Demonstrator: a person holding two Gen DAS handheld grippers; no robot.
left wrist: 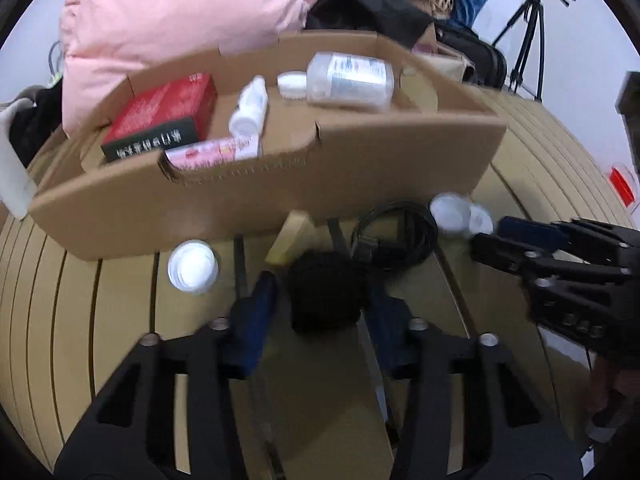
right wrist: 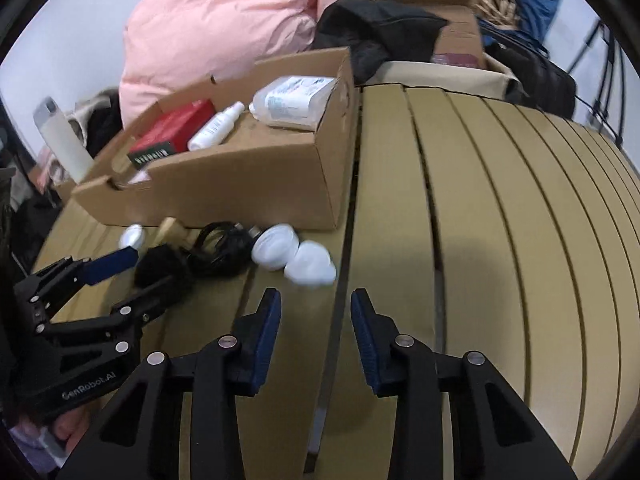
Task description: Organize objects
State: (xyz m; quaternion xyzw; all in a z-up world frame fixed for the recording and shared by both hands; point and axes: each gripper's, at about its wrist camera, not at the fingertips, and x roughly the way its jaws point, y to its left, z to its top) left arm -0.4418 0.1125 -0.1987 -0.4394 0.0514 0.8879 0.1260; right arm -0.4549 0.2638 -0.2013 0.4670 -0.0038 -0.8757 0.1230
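Left gripper [left wrist: 325, 300] clamps a black fuzzy ball [left wrist: 326, 290] before the cardboard box [left wrist: 280, 196]; right gripper [right wrist: 316, 308] stands narrow, empty

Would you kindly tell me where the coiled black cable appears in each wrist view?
Left wrist: coiled black cable, right of centre, just below the cardboard box.
Right wrist: coiled black cable, left of centre, below the same box.
Shared landmark: the two white jars beside it.
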